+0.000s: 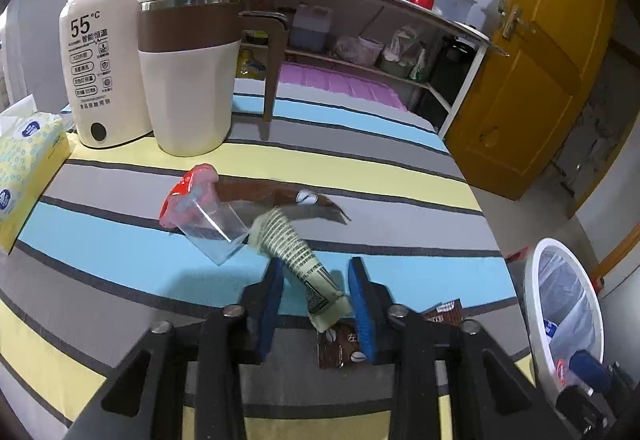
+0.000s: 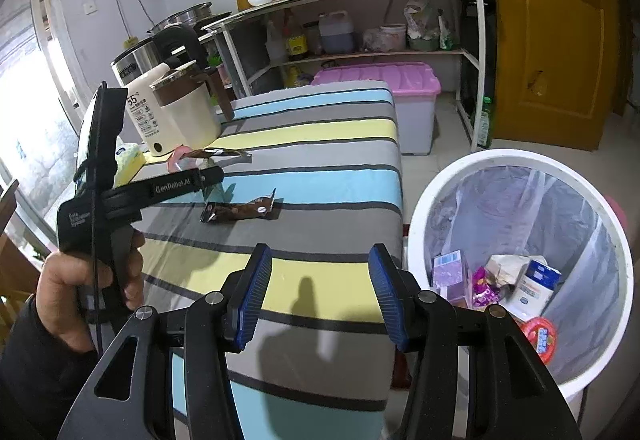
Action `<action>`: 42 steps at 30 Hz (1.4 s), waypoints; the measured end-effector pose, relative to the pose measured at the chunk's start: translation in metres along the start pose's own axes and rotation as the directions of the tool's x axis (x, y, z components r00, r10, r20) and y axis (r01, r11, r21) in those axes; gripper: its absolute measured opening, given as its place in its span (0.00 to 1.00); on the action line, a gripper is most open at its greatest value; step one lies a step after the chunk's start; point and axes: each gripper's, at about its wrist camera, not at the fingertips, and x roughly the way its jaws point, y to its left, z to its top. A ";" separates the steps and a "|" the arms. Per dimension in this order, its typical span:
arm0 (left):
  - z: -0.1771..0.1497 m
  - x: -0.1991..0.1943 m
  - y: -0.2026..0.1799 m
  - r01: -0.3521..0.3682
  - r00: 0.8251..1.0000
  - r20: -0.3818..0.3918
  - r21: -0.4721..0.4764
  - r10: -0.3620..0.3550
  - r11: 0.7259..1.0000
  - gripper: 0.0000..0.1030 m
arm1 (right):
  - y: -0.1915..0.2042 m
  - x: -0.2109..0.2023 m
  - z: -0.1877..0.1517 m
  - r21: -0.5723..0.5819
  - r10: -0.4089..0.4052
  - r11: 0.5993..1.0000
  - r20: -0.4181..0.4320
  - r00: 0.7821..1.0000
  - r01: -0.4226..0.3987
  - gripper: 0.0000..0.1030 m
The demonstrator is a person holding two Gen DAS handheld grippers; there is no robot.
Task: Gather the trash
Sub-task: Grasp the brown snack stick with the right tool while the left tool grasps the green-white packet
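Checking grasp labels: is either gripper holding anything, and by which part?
Left gripper has the pale green printed wrapper between its fingers near the lower end; pad contact is unclear. Right gripper is open, holding nothing.

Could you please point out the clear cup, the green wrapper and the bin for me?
clear cup point(image 1: 212, 228), left wrist view, on its transparent side wall.
green wrapper point(image 1: 298, 254), left wrist view, on its printed middle.
bin point(image 2: 416, 212), right wrist view, on its white rim.
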 end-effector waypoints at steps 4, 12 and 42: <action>-0.006 -0.008 0.002 0.045 0.999 -0.010 0.031 -0.045 0.998 0.15 | 0.003 0.003 0.002 -0.008 0.008 1.000 -0.001 1.000 -0.008 0.50; -0.027 -0.026 -0.011 0.154 0.987 -0.060 0.169 -0.146 0.973 0.14 | 0.007 0.005 0.000 -0.006 0.015 1.000 -0.009 1.000 -0.015 0.50; -0.043 -0.059 0.047 0.060 0.998 -0.006 0.065 -0.060 0.996 0.15 | 0.064 0.077 0.012 -0.122 0.081 0.988 -0.140 0.987 -0.098 0.48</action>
